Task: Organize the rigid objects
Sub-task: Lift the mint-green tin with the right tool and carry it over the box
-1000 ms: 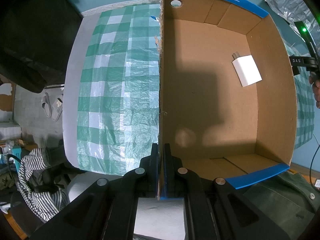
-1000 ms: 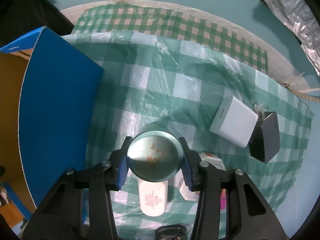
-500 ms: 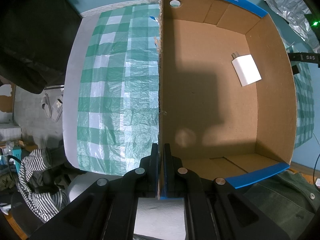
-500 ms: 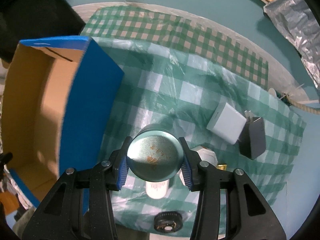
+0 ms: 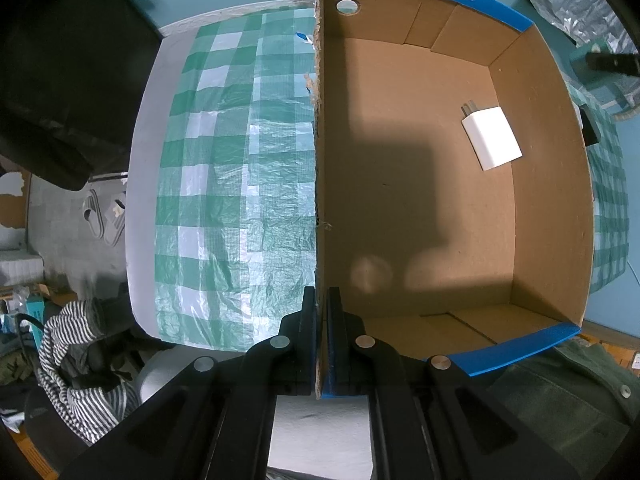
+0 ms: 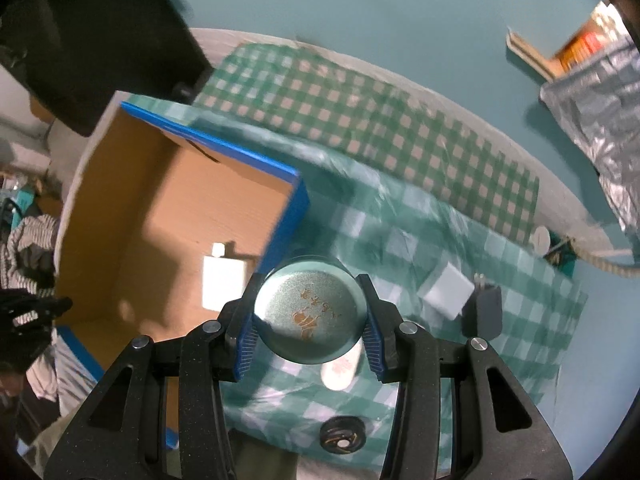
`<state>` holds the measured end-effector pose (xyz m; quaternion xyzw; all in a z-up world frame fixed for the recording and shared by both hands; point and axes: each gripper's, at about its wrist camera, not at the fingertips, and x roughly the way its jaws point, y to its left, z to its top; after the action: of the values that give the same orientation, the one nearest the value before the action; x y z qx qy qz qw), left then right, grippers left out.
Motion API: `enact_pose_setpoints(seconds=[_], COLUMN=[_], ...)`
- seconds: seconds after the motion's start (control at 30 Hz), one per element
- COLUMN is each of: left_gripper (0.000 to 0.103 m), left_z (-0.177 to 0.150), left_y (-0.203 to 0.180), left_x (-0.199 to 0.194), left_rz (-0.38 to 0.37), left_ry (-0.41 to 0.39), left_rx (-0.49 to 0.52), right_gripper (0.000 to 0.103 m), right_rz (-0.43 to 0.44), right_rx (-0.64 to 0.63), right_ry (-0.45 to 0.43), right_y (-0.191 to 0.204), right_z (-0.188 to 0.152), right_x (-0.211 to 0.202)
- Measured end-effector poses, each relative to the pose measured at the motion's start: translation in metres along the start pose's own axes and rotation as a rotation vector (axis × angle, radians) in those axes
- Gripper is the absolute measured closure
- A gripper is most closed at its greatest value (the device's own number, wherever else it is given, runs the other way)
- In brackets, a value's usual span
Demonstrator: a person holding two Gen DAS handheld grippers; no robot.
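Right gripper clamps my green tin above the checked cloth, cardboard box to its left, while left gripper pinches the box wall.

A green-checked cloth covers the worktop. On it, left of the right tongs, stands an open cardboard box with blue outer walls. Right of these tongs lie a white charger and, touching it, a black charger. Under them lies a white tube; nearer the camera, a black round thing.
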<state>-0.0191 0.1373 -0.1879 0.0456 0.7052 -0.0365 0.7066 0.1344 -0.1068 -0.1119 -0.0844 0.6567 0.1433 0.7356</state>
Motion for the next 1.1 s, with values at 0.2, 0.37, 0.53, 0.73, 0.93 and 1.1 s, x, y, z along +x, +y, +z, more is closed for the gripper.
enact_pose_setpoints(seconds=[0.2,0.37,0.53,0.73,0.93,1.1], left_gripper=[0.099,0.099,0.099,0.099,0.099,0.099], left_z=[0.001,0.0,0.001,0.001,0.001,0.001], left_y=[0.0,0.0,0.001,0.001,0.001,0.001], left_x=[0.0,0.0,-0.001,-0.001,-0.001,-0.001], left_rz=[0.0,0.0,0.001,0.0,0.0,0.0], left_ry=[0.0,-0.001,0.0,0.0,-0.001,0.0], left_rx=[-0.001,0.0,0.0,-0.001,-0.001,0.001], right_gripper=[0.059,0.059,0.059,0.059,0.059,0.059], right_rz=[0.017,0.028,0.036,0.036,0.028,0.02], right_rx=[-0.048,-0.078,-0.092,-0.105,-0.106,-0.102], right_ry=[-0.012,-0.005,0.018,0.046,0.069,0.087], right_y=[0.019,0.034,0.045,0.056,0.059,0.059], right_z=[0.013,0.021,0.028,0.033,0.035,0.033], right_x=[-0.003,0.006,0.021,0.042,0.065,0.08])
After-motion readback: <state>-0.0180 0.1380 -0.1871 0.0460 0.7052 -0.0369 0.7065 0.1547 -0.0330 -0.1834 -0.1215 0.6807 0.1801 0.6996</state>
